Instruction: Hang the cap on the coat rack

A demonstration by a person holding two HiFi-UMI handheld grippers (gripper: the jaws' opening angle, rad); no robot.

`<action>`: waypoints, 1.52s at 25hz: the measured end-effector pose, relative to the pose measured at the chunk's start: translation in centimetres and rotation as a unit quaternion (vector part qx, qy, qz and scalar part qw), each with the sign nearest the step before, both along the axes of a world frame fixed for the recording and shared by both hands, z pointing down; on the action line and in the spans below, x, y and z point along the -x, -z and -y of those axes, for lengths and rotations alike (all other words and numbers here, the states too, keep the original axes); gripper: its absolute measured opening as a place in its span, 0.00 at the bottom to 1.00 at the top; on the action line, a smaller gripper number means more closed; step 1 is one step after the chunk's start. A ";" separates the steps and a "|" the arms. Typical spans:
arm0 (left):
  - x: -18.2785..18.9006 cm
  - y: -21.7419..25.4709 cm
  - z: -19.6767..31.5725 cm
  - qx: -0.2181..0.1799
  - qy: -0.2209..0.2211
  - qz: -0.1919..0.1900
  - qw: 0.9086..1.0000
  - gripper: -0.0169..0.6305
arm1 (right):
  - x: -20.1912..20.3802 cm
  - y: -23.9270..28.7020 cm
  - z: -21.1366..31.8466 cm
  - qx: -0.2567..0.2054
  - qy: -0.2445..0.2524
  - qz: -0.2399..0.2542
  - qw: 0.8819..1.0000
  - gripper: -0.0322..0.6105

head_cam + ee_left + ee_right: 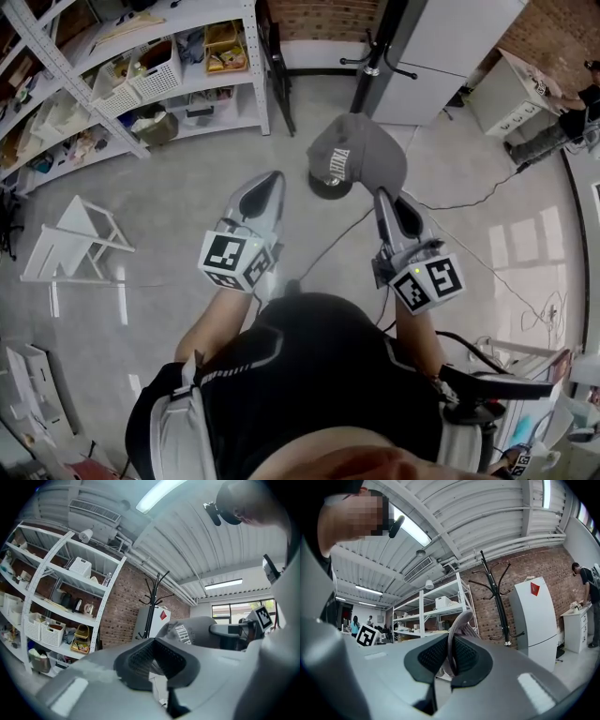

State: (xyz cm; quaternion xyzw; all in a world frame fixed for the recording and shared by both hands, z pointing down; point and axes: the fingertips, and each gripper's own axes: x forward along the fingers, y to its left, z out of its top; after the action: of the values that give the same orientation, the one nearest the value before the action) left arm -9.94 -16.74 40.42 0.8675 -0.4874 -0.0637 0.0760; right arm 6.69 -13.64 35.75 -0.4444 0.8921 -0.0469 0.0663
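your right gripper (386, 197) pinches the grey fabric cap (361, 150) by its brim, leaving the crown free for a hook. left gripper (272, 180) jaws pressed together, empty. cap's midair, well short of the tall black metal coat rack (375, 52).

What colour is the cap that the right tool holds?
The cap is grey, with white lettering on its front. The head view shows it best.

Bright overhead strip light (159, 495), fisheye edges

Cap (361, 150) before coat rack (380, 47), shelves (253, 66) left
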 end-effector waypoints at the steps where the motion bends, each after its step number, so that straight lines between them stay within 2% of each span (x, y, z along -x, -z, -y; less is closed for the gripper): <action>1: 0.3 0.0 0.6 0.000 0.000 0.000 1.000 0.03 | 0.3 0.1 0.5 -0.001 0.000 0.000 1.000 0.09; 12: 0.7 -0.8 6.5 0.018 0.014 -0.003 1.000 0.03 | 1.1 0.5 6.4 -0.003 0.027 0.003 1.000 0.09; 18: -1.1 1.8 10.6 -0.007 0.034 0.006 0.999 0.03 | 0.2 2.3 11.0 -0.022 0.068 0.010 0.997 0.09; 23: -1.5 4.2 14.0 -0.024 0.056 -0.008 0.998 0.03 | 0.5 4.3 14.9 -0.043 0.104 0.008 0.994 0.09; 28: -2.5 5.1 16.7 -0.032 0.082 0.008 0.996 0.03 | 0.1 6.2 17.8 -0.068 0.147 0.010 0.987 0.09; 33: -1.7 5.8 18.3 -0.029 0.119 0.021 0.992 0.03 | -0.2 7.0 20.5 -0.067 0.178 0.019 0.982 0.09; 38: -0.5 6.9 19.8 -0.036 0.136 0.029 0.990 0.03 | 0.8 7.1 22.7 -0.060 0.187 0.017 0.980 0.09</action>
State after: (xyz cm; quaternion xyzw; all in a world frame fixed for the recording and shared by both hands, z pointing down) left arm -9.47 -36.56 33.51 0.7970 -0.6001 -0.0652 0.0212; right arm 5.85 -36.38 28.63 -0.2638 0.9595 -0.0125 0.0977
